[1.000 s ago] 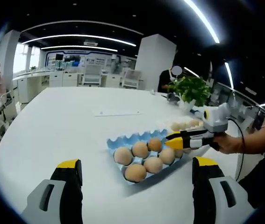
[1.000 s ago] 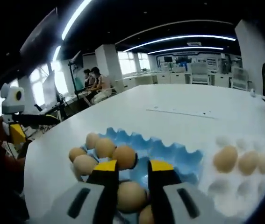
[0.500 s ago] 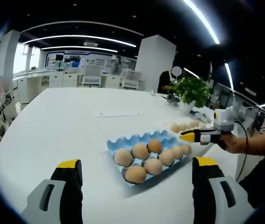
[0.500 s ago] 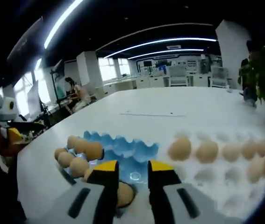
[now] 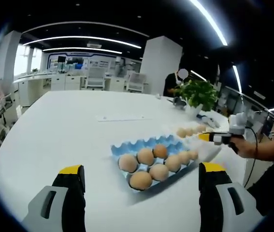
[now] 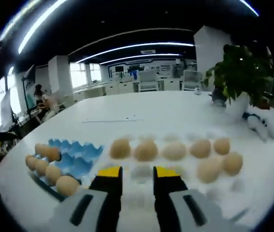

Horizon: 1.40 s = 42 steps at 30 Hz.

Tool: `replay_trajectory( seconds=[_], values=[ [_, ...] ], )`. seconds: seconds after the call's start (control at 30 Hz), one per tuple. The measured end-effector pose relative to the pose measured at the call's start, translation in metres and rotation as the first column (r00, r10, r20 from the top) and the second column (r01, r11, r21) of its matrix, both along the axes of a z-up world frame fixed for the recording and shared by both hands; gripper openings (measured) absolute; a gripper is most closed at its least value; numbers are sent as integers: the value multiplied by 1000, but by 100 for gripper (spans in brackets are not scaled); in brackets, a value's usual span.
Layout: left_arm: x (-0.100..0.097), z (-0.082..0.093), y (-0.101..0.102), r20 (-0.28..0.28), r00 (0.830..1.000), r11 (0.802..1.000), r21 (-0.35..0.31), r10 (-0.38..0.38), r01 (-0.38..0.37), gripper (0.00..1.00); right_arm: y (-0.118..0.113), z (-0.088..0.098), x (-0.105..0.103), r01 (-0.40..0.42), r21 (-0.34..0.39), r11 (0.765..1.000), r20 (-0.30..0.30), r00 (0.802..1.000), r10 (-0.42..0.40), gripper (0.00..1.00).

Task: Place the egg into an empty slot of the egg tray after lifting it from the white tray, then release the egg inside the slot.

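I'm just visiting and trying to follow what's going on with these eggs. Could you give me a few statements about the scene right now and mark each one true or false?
1. The blue egg tray holds several brown eggs. True.
2. The right tool is carrying an egg between its tips. False: nothing sits between its yellow tips, which hang over the white tray.
3. A potted green plant stands on the table beyond the white tray. True.
4. The white tray has no eggs in it. False: a row of eggs lies across it.
5. The left tool is gripping the blue egg tray. False: its tips are wide apart, on the near side of that tray.
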<state>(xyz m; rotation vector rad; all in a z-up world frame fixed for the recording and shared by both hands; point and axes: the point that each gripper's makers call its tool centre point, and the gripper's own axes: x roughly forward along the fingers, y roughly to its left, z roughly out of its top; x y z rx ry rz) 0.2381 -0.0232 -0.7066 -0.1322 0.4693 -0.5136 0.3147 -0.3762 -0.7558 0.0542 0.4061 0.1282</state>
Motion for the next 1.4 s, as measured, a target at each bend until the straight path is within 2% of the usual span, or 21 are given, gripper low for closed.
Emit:
replay_trajectory(
  seconds=[0.2, 0.37, 0.63, 0.7, 0.73, 0.77, 0.83, 0.9, 0.93, 0.97, 1.0, 1.17, 1.23, 1.4],
  values=[
    [1, 0, 4, 1, 1000, 1000, 1, 19, -19, 99, -56, 7, -2, 179, -49, 983, 33, 984, -178, 25],
    [1, 0, 6, 1, 1000, 1000, 2, 20, -20, 99, -83, -2, 0, 251, -47, 967, 15, 968, -251, 27],
    [0, -2, 8, -5, 1000, 1000, 9, 25, -25, 99, -88, -18, 12, 234, -79, 969, -22, 971, -236, 32],
    [-1, -2, 8, -6, 1000, 1000, 10, 24, -24, 99, -86, -32, 13, 206, -100, 973, -80, 974, -214, 35],
    [-1, -2, 8, -6, 1000, 1000, 11, 22, -22, 99, -86, -28, 16, 186, -143, 972, -37, 980, -193, 35],
    [-1, -3, 7, -8, 1000, 1000, 11, 21, -21, 98, -85, -26, 17, 172, -168, 971, -37, 983, -180, 35],
    [-2, -3, 6, -9, 1000, 1000, 8, 18, -18, 98, -87, -27, 16, 185, -116, 976, -41, 981, -190, 34],
    [-2, -4, 4, -11, 1000, 1000, 6, 14, -14, 98, -88, -24, 14, 178, -110, 978, -33, 983, -182, 31],
    [-2, -4, 4, -11, 1000, 1000, 7, 13, -13, 98, -88, -22, 12, 184, -108, 977, -33, 982, -188, 26],
    [-2, -4, 3, -11, 1000, 1000, 9, 8, -8, 98, -94, -16, 14, 201, -129, 971, -9, 979, -204, 26],
    [-3, -3, 2, -11, 1000, 1000, 9, 5, -5, 98, -88, -18, 13, 179, -79, 981, -37, 983, -182, 26],
    [-2, -1, 4, -3, 1000, 1000, 8, 9, -9, 98, -82, -18, 14, 162, -106, 981, -37, 985, -166, 26],
    [-2, -1, 5, -3, 1000, 1000, 10, 11, -11, 98, -81, -16, 11, 178, -84, 980, -35, 983, -182, 26],
    [-3, -1, 6, -5, 1000, 1000, 11, 15, -15, 98, -79, -14, 8, 177, -82, 981, -31, 983, -180, 25]
  ],
)
